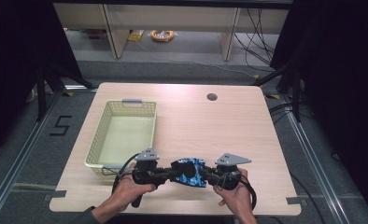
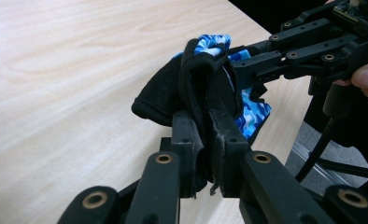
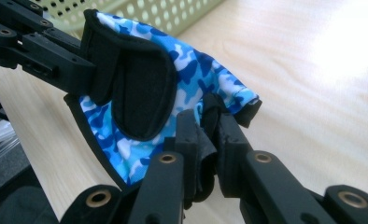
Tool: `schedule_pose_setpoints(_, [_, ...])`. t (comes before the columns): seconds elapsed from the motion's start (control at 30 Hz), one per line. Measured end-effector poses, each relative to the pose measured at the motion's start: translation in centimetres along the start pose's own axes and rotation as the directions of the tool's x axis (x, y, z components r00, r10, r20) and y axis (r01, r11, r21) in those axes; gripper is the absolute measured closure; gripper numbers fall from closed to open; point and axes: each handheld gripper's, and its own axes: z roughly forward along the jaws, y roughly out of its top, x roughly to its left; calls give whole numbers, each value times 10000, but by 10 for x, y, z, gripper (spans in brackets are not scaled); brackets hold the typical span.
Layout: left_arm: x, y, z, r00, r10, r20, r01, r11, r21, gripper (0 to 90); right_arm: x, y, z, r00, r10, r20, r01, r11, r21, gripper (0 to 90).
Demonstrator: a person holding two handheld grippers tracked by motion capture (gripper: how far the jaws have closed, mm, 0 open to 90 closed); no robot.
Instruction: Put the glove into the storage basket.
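A blue camouflage glove (image 1: 189, 171) with black trim hangs between my two grippers just above the table's front edge. My left gripper (image 1: 172, 173) is shut on the glove's black side (image 2: 191, 88), its jaws pinching the fabric. From the other side, my right gripper (image 1: 205, 175) is shut on the glove's blue edge (image 3: 205, 79). In the left gripper view the right gripper (image 2: 240, 65) reaches in from the upper right. The left gripper (image 3: 86, 70) enters the right gripper view from the upper left. Both grippers point toward each other.
A pale yellow perforated basket (image 1: 100, 135) stands on the left half of the wooden table (image 1: 219, 126), its corner (image 3: 173, 11) close behind the glove. A round cable hole (image 1: 212, 97) lies at the table's far side. Dark floor and rails surround the table.
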Motion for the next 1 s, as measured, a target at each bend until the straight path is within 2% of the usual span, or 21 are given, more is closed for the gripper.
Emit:
schedule_pose_setpoints(0.03, [0, 3, -3, 10000, 7, -54, -7, 10000, -19, 806, 1, 3, -1, 10000, -16, 54, 16, 10000, 12, 817])
schedule_pose_setpoints(0.07, [1, 5, -5, 10000, 31, -42, -31, 10000, -62, 806, 5, 6, 0, 9996, 293, -12, -293, 9996, -55, 817])
schedule_pose_setpoints(0.1, [2, 7, -8, 9999, 94, -92, -94, 9999, -71, 806, 3, 10, 0, 10000, -59, -20, 59, 9999, -96, 817])
schedule_pose_setpoints(0.27, [7, 14, -19, 9997, 17, -245, -20, 9999, -124, 803, 9, 25, 3, 9999, -32, -170, 28, 9998, -210, 817])
schedule_pose_setpoints(0.3, [10, 17, -24, 9996, -60, -265, 55, 9998, -197, 803, 10, 29, 4, 9998, -217, -10, 216, 9997, -134, 817])
schedule_pose_setpoints(0.33, [11, 18, -27, 9992, -51, -390, 40, 9996, -276, 803, 11, 33, 6, 9992, -388, -139, 385, 9990, -231, 817])
schedule_pose_setpoints(0.37, [13, 19, -30, 9992, -106, -390, 95, 9995, -293, 803, 15, 36, 6, 10000, -63, -55, 62, 10000, -78, 817])
schedule_pose_setpoints(0.4, [14, 21, -33, 9989, -132, -448, 119, 9995, -301, 803, 14, 39, 10, 9992, -408, -50, 406, 9988, -276, 817])
schedule_pose_setpoints(0.47, [17, 24, -38, 9988, -144, -469, 125, 9991, -399, 803, 16, 48, 12, 9983, -590, -27, 589, 9979, -253, 817])
schedule_pose_setpoints(0.5, [18, 25, -40, 9978, -143, -642, 110, 9986, -511, 803, 19, 51, 13, 9985, -529, 118, 531, 9983, -235, 817])
schedule_pose_setpoints(0.53, [20, 27, -44, 9984, -119, -559, 96, 9991, -416, 803, 20, 56, 14, 9981, -613, 59, 614, 9980, -174, 817])
schedule_pose_setpoints(0.57, [21, 28, -47, 9976, -115, -687, 79, 9986, -522, 803, 20, 60, 15, 9976, -693, 74, 694, 9975, -164, 817])
schedule_pose_setpoints(0.6, [24, 30, -49, 9977, -168, -652, 135, 9986, -512, 803, 22, 64, 18, 9974, -717, -55, 716, 9971, -245, 817])
schedule_pose_setpoints(0.67, [29, 31, -55, 9973, -285, -680, 245, 9979, -598, 802, 24, 72, 20, 9955, -949, -3, 949, 9953, -202, 817])
schedule_pose_setpoints(0.93, [43, 37, -77, 9934, -657, -942, 592, 9958, -697, 804, 33, 101, 36, 9941, -1075, -132, 1075, 9942, -5, 817])
schedule_pose_setpoints(1.0, [47, 37, -83, 9927, -703, -985, 633, 9953, -727, 804, 36, 106, 42, 9934, -1110, -304, 1110, 9938, -11, 817])
